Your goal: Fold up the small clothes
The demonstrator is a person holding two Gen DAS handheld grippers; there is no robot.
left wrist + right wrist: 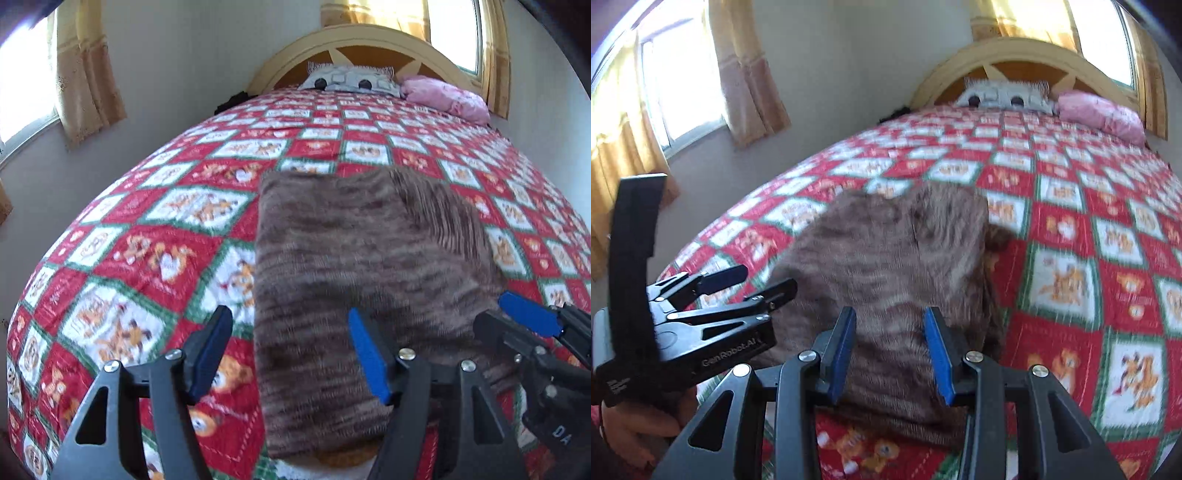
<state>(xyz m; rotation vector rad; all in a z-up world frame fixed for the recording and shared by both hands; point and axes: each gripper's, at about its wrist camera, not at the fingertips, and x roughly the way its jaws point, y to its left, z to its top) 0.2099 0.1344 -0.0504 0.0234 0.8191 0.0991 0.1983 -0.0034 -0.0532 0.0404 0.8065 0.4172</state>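
A brown streaky knit garment (362,258) lies folded into a rough rectangle on the quilted bed (147,258). My left gripper (291,354) hovers open over the garment's near left edge, with one blue pad above the quilt and the other above the knit. From the right wrist view the garment (894,251) fills the middle, and my right gripper (890,354) stands open just above its near end, pads apart and nothing pinched. The right gripper (509,317) also shows at the garment's right edge, and the left gripper (757,282) shows at the garment's left side, held by a hand (639,424).
The bed carries a red, white and green patchwork quilt (1071,258). At the head stand a wooden headboard (369,40), a grey patterned pillow (351,79) and a pink pillow (447,96). Curtained windows (676,74) flank the bed on the left.
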